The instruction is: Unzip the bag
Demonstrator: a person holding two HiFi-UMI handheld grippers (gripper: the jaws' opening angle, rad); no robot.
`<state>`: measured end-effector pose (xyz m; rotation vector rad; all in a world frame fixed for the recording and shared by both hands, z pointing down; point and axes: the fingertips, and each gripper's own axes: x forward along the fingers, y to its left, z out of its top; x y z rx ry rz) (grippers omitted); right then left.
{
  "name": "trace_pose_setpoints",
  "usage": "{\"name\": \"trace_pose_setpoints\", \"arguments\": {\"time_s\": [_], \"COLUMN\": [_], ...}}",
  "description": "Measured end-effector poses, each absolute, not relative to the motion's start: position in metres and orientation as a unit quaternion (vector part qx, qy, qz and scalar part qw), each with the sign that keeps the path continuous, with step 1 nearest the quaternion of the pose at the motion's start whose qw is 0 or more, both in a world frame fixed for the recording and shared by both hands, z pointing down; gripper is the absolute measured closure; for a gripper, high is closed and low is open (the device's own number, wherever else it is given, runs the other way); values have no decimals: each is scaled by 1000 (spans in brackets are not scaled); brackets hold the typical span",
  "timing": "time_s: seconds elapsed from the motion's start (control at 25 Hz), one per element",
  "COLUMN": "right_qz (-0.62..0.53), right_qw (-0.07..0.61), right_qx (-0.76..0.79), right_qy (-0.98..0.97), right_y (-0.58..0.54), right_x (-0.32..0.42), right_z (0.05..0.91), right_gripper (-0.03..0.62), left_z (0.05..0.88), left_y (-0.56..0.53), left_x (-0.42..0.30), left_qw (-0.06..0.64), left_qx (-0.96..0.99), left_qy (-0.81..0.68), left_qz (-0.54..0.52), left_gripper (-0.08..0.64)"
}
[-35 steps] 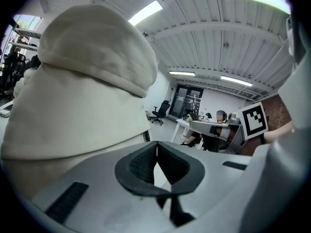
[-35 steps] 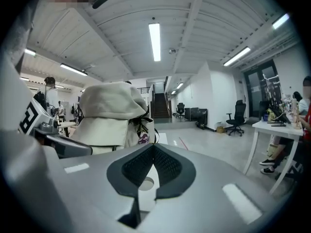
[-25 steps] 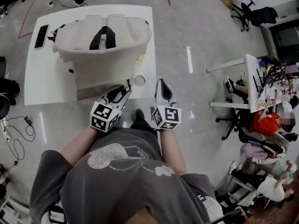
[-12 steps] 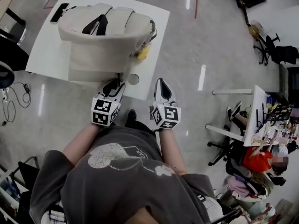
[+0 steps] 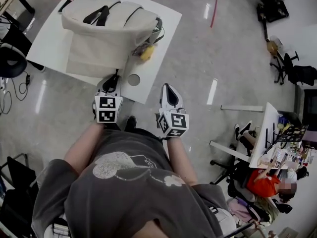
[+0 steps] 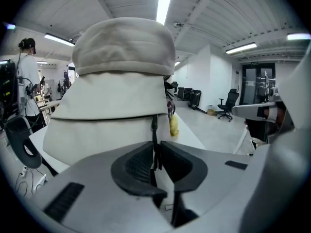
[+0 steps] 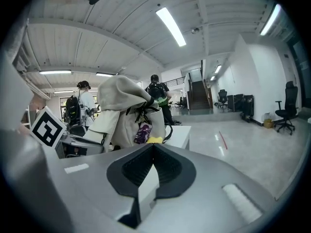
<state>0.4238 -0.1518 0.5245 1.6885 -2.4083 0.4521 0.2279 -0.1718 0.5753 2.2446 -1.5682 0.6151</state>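
A cream backpack [image 5: 106, 29] with black straps stands on the white table [image 5: 166, 31]. In the left gripper view the backpack [image 6: 121, 81] fills the middle, and a black zipper pull [image 6: 154, 130] hangs down its front. My left gripper [image 5: 112, 81] is at the bag's lower front edge. Its jaws [image 6: 156, 152] are closing, and the pads press on the pull between them. My right gripper [image 5: 169, 89] hovers off the table's near corner, shut and empty. From there the backpack [image 7: 124, 110] shows to the left.
A yellow charm [image 5: 146, 53] dangles at the bag's right side. A round disc [image 5: 133, 79] marks the table near my left gripper. A phone [image 5: 69, 2] lies at the far left corner. A black chair [image 5: 10, 63] stands left; desks with people [image 5: 262, 182] stand at the right.
My left gripper has moved forward to the bag's front and its jaws have narrowed round the zipper pull. The head view has swung, so the table sits further up and left. The right gripper keeps its place.
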Motion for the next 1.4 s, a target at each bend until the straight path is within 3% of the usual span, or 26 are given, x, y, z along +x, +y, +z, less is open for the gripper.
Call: {"name": "trace_pose_setpoints", "arguments": {"time_s": [0.36,0.64,0.8,0.92,1.08,1.16,1.4], "right_qz": [141,180,179,191,213,216,184], "right_qw": [93,112,135,146,146,140,145], "right_qx": [510,393,355,368,370,375,386], "right_qy": [-844,-895,-907,-898,-892,-891,-892], "right_y": [-158,-159,-165,-175,-184,-186,-181], "right_x": [391,309,264,251,242,239,234], "right_z": [522,530,536,538,543,543,536], "right_gripper": [592,589,473,443,452,513,557], "left_z": [560,543,536,534,530,534,538], "left_y": [-166,-161,-166,-161,-162,-161,-172], "left_x": [215,203,200,197,197,196,174], "left_qw": [179,162,150,156,153,148,129], "left_qx": [780,802,826,840,857,863,869], "left_qy": [-569,-541,-507,-479,-449,-433,-421], "left_qz": [191,194,194,201,202,213,226], "left_gripper": [520,520,520,522,520,520,522]}}
